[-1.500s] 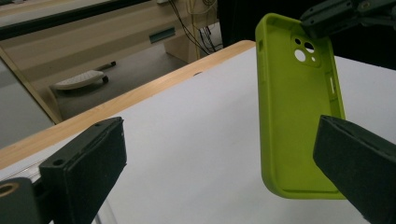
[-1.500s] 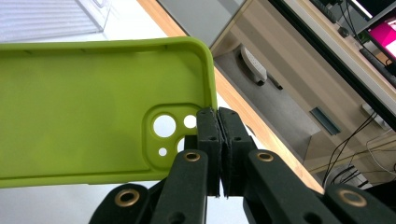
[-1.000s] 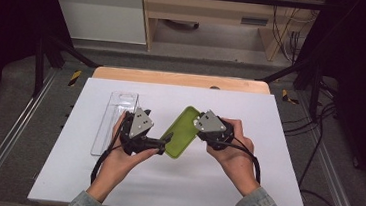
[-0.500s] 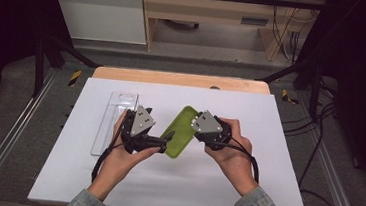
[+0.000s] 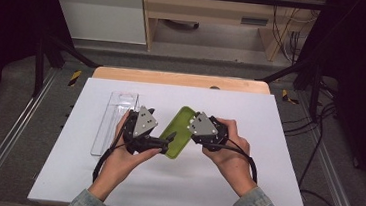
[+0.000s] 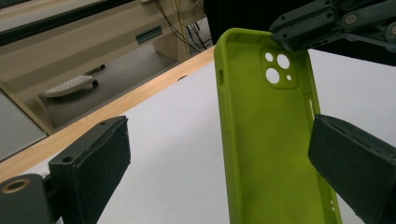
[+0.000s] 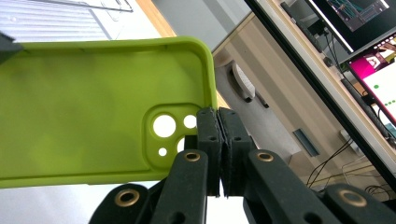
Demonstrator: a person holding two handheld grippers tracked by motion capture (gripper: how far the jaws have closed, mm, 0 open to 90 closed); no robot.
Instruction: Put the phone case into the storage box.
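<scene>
A lime green phone case [image 5: 177, 130] is held up off the white table between both hands. My right gripper [image 5: 192, 130] is shut on the case's rim beside the camera cutout, and its pads [image 7: 208, 126] pinch the corner of the case [image 7: 93, 93]. My left gripper [image 5: 167, 141] stands open at the case's near end. In the left gripper view its jaws sit wide apart on either side of the case [image 6: 266, 140], inner side facing me, and I cannot tell whether the right-hand jaw touches it. The right gripper [image 6: 322, 25] clamps the case's top corner.
A clear plastic tray [image 5: 114, 119] lies on the white table top [image 5: 278, 141], left of the left hand. A wooden edge [image 5: 180, 79] runs along the far side. Metal rails flank the table, and cables hang at the right.
</scene>
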